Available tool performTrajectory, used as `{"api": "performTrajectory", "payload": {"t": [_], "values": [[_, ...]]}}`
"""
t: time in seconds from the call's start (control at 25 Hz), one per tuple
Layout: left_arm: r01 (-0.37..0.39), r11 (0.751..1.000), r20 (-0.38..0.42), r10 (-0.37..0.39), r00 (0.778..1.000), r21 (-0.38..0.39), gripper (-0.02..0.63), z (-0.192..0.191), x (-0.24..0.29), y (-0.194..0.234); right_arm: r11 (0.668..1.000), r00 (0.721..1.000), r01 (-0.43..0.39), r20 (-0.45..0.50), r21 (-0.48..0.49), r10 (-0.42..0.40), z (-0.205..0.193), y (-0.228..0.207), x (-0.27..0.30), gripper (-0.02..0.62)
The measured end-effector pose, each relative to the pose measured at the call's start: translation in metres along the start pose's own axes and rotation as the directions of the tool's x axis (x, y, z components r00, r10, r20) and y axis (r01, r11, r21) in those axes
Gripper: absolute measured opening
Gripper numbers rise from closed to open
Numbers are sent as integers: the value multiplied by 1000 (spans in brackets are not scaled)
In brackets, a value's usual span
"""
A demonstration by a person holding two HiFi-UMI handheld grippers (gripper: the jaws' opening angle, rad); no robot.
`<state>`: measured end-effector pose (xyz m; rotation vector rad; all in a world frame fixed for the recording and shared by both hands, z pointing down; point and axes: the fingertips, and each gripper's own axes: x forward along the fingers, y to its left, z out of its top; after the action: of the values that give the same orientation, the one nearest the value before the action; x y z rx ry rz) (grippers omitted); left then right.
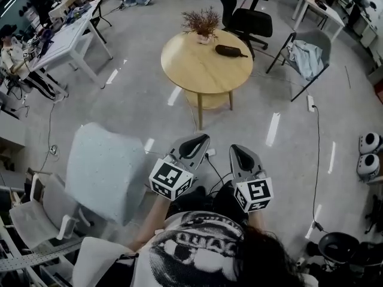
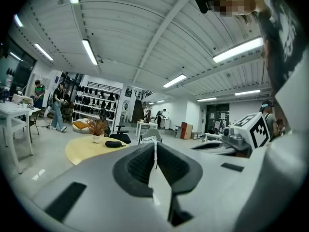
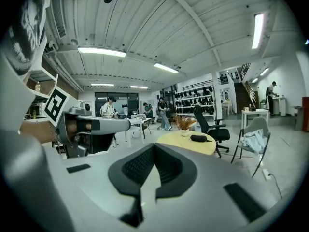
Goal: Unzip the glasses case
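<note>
The black glasses case (image 1: pixel 230 51) lies zipped near the far right edge of a round wooden table (image 1: pixel 197 70), beside a potted dried plant (image 1: pixel 202 24). I hold both grippers close to my body, well short of the table. My left gripper (image 1: pixel 199 141) is shut and empty; its pads meet at the tip in the left gripper view (image 2: pixel 155 146). My right gripper (image 1: pixel 238 152) is also shut with nothing held (image 3: pixel 153 149). Both gripper views show the case far ahead (image 2: pixel 113 144) (image 3: pixel 198 138).
A black office chair (image 1: pixel 251 24) stands behind the table, and a grey chair with cloth draped on it (image 1: pixel 308 55) stands to its right. A pale padded chair (image 1: pixel 108 169) is at my near left. A white desk (image 1: pixel 66 37) and people are at the far left. Cables run across the floor.
</note>
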<state>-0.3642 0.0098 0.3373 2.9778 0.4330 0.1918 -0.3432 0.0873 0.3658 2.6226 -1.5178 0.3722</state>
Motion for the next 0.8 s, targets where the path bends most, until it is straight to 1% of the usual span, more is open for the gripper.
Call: {"api": "performTrajectory", "payload": {"t": [0.24,0.4,0.64,0.8], "values": [[36,999,-18,-36,999,-6,21,-6,24,3,1000,1000,16,-8,13,-16,-2,-22,14,0],[31,999,-37,-31,999,-10,21,-7,51,12,1000,1000,4,-20,20,-3,-4,-45,30,0],[-12,1000,-78,11,997,-19,21,-11,116,33,999,999,-22,-35,46,23,-6,-114,69,0],[-42,999,-94,40,995,-24,21,-10,180,48,997,996,-68,-55,39,70,-1,-171,101,0]]}}
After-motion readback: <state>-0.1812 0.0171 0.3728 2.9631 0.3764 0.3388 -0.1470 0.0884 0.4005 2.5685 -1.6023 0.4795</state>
